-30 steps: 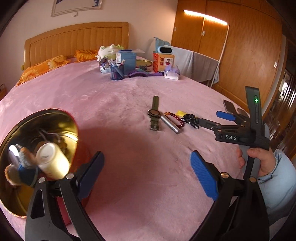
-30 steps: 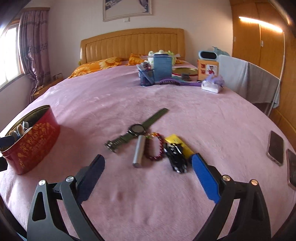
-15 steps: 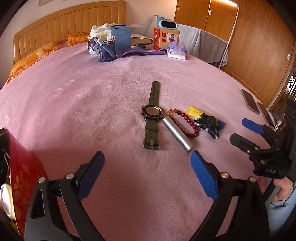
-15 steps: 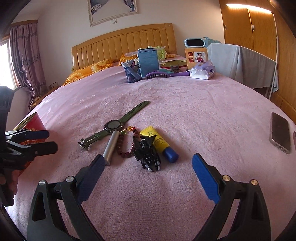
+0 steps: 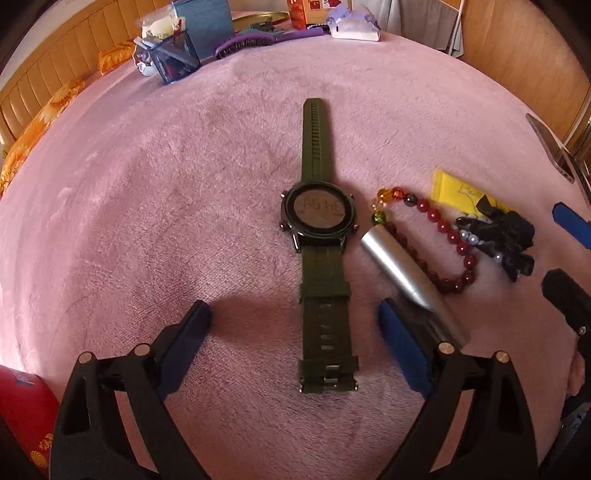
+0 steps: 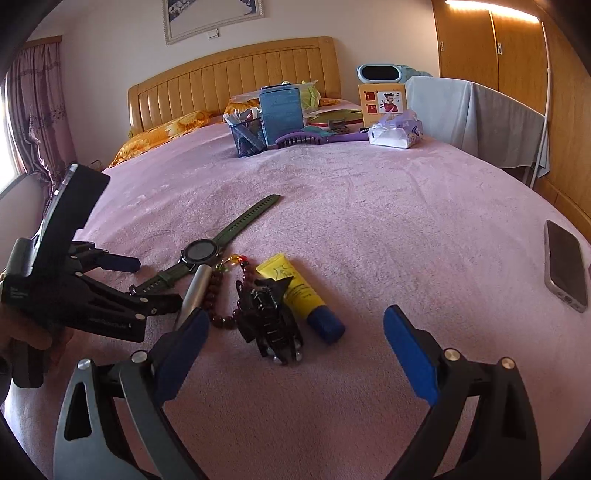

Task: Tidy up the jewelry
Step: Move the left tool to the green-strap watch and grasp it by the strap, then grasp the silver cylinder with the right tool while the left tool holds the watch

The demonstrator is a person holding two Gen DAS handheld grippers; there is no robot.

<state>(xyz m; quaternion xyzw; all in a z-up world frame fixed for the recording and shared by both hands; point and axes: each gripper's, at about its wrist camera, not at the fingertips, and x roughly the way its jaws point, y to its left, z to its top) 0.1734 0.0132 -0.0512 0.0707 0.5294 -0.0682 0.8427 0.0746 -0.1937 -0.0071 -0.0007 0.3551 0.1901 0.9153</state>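
On pink bedspread [image 6: 388, 221]: watch [image 5: 319, 218], bracelet [image 5: 443, 229], wooden headboard [image 6: 236, 74] behind.

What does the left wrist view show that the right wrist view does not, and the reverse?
Only the left wrist view shows the red tin at its lower left corner and the watch's buckle end. Only the right wrist view shows the framed picture and the curtain. Both show the green strap watch, the silver metal tube and the dark red bead bracelet.

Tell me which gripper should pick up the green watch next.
Left. The left gripper is open with the green watch strap lying between its fingers. The right gripper is open over the black hair clip, farther from the watch.
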